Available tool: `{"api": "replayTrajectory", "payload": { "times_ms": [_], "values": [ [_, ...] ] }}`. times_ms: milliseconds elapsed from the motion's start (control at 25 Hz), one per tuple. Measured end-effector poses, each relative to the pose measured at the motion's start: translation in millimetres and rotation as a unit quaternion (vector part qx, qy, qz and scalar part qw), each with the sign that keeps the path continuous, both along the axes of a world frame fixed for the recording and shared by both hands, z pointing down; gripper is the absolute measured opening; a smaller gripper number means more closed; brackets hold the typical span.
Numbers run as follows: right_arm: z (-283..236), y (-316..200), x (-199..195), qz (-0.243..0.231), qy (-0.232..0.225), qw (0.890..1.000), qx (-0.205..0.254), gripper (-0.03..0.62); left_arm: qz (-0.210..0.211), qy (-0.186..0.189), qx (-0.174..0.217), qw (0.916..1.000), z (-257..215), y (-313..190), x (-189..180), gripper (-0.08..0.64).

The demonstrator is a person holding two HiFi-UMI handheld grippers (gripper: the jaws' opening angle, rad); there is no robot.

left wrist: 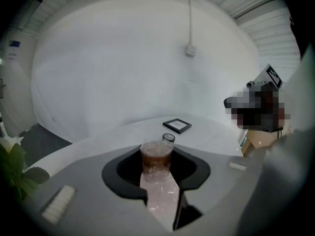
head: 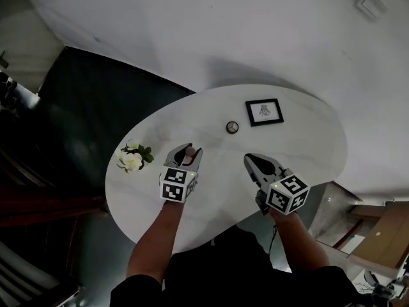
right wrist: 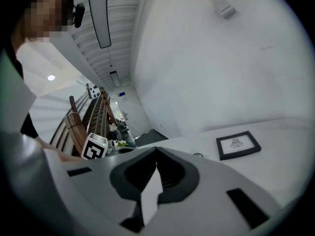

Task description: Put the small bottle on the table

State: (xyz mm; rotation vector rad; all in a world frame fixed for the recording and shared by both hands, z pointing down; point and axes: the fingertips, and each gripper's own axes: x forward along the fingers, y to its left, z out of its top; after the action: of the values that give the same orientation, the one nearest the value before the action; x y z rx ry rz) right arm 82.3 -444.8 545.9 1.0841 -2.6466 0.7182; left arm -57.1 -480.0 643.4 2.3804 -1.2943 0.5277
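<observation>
Left gripper: the left gripper (head: 183,153) is over the white table (head: 300,158), jaws pinching the small bottle, one pad on each side.
Small bottle: the small bottle (left wrist: 156,160) stands upright in that grip, clear, with brownish contents in the upper part. Whether its base meets the tabletop I can't tell.
Right gripper: the right gripper (head: 250,160) is at 3 o'clock from the left one, well apart from it, jaws pressed together tip to tip with nothing between them.
Picture frame: a black picture frame (head: 264,112) lies flat on the far side of the table, at 1 o'clock from the bottle.
Round object: a small round object (head: 232,127), dark rim and pale face, sits between the frame and the grippers, at 1 o'clock from the left jaws. Too small to name.
Flowers: white flowers (head: 133,158) with green leaves lie near the table's left edge, at 9 o'clock from the left gripper.
Person: both forearms reach in from 6 o'clock.
</observation>
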Motion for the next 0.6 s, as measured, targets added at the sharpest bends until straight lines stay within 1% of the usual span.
{"api": "replayTrajectory", "payload": {
  "times_ms": [280, 600],
  "values": [
    [16, -1, 8, 0.003, 0.008, 1.000, -0.015, 0.011, 0.001, -0.007, -0.005, 1.0000, 17, -9, 6, 0.140],
    [23, 1, 7, 0.000, 0.006, 1.000, -0.021, 0.011, 0.013, -0.014, -0.003, 0.9998, 21, -12, 11, 0.143]
  ]
}}
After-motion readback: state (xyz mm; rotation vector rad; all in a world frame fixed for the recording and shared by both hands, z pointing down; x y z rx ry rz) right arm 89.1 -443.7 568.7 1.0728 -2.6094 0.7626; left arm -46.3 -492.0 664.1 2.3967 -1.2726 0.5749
